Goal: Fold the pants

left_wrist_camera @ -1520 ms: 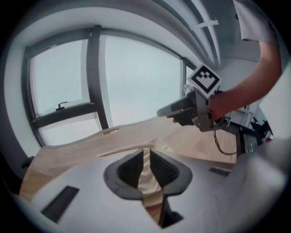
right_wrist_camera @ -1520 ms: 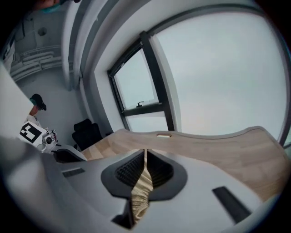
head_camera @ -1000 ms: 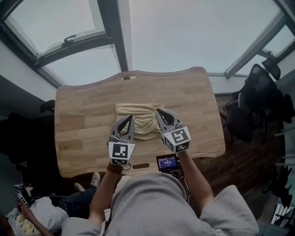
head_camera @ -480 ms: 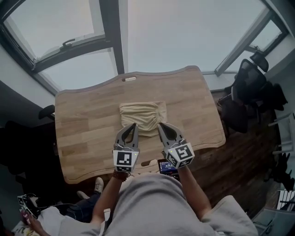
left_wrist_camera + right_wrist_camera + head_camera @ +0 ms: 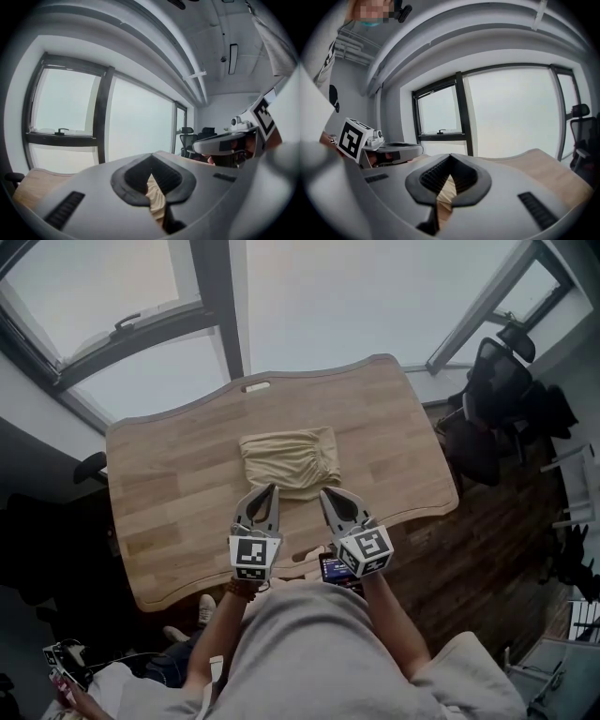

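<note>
Left gripper and right gripper, each with jaws closed together on nothing, hovered side by side over the near part of the wooden table. Just beyond their tips lay the beige pants, a compact folded bundle at the table's middle, apparently untouched. Likely hazard: the gathered waistband could spring the layers open, or a forward sweep of the shut tips could snag the near edge and drag the fold apart.

Grey sweatshirt, left tongs, right tongs
</note>
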